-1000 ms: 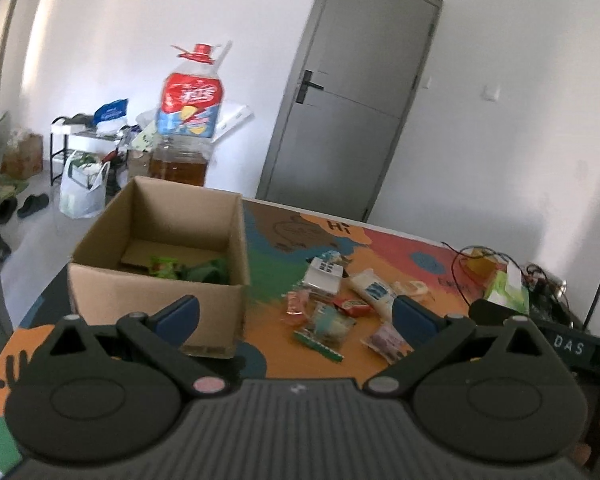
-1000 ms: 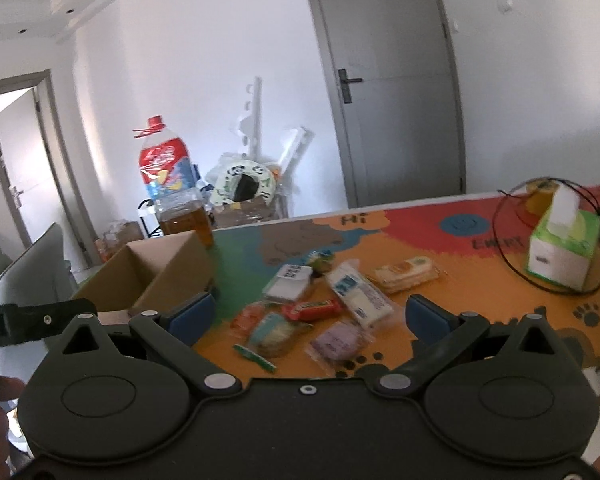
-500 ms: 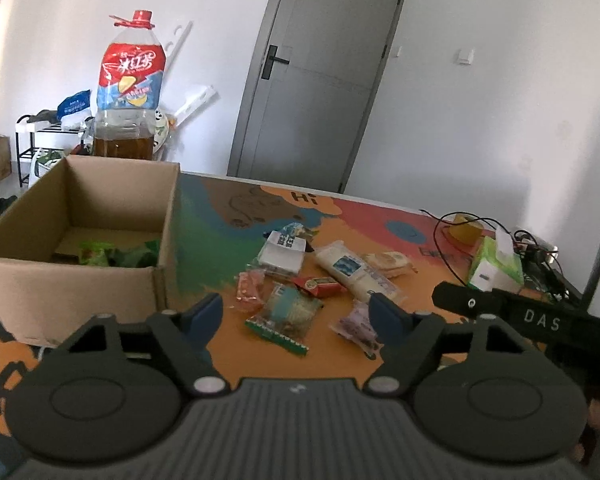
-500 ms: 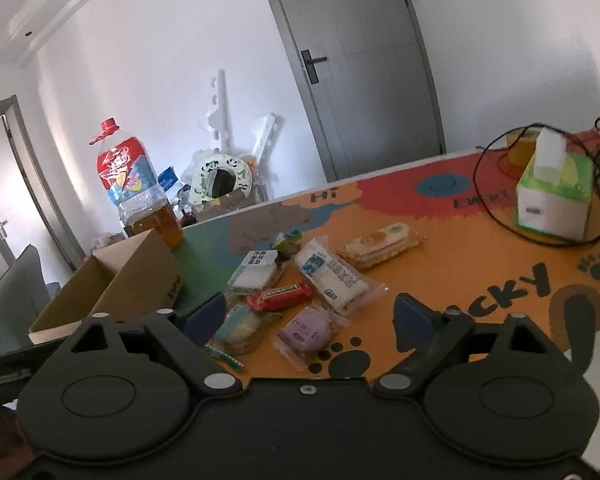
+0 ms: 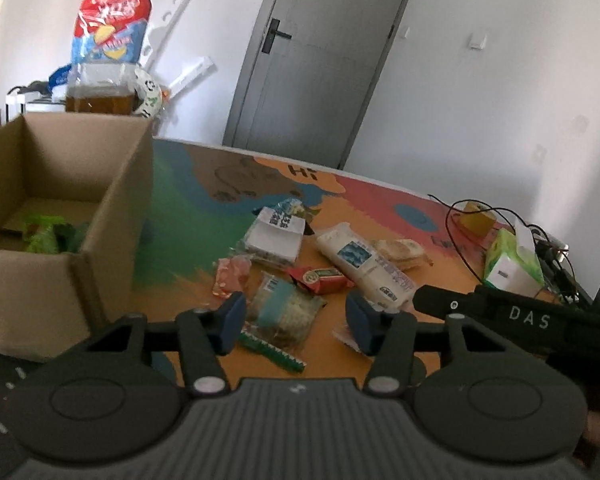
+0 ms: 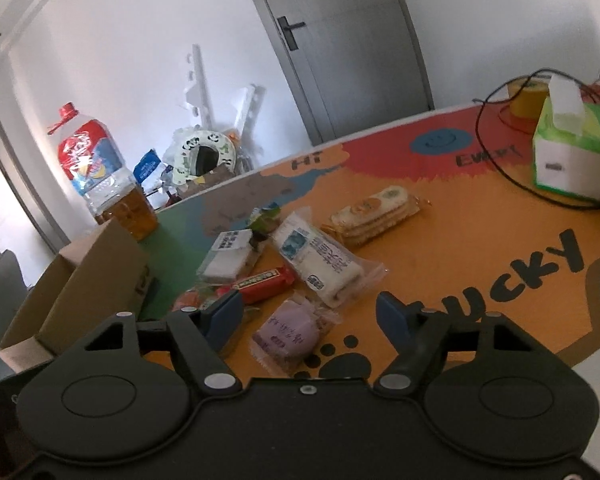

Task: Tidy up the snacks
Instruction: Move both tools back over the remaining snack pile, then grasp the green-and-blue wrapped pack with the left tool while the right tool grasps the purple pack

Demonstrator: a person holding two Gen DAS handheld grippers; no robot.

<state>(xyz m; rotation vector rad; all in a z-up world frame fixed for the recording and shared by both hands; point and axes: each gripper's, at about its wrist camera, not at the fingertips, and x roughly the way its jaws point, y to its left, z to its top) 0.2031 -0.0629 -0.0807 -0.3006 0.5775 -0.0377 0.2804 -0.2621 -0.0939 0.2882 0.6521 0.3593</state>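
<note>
Several wrapped snacks lie in a heap on the colourful table mat (image 5: pixel 188 216). My left gripper (image 5: pixel 296 320) hovers over a clear packet with a teal label (image 5: pixel 284 312); its jaws are closing and the packet lies between them, untouched as far as I can see. My right gripper (image 6: pixel 310 316) hangs above a purple round snack (image 6: pixel 290 330), jaws closing, pads apart from it. A red bar (image 6: pixel 266 282), a long white packet (image 6: pixel 320 262) and a cracker pack (image 6: pixel 374 212) lie beyond. The cardboard box (image 5: pixel 60 216) at left holds green packets (image 5: pixel 44 236).
A big oil bottle (image 5: pixel 104 48) stands behind the box. A green tissue box (image 6: pixel 572 148) with a black cable (image 6: pixel 496 160) and a yellow tape roll (image 6: pixel 528 96) sits at the table's far right. The right gripper's body (image 5: pixel 520 316) crosses the left wrist view.
Both grippers have sunk and come forward toward the snack heap, and both pairs of jaws have narrowed. The right gripper has rolled, tilting its view.
</note>
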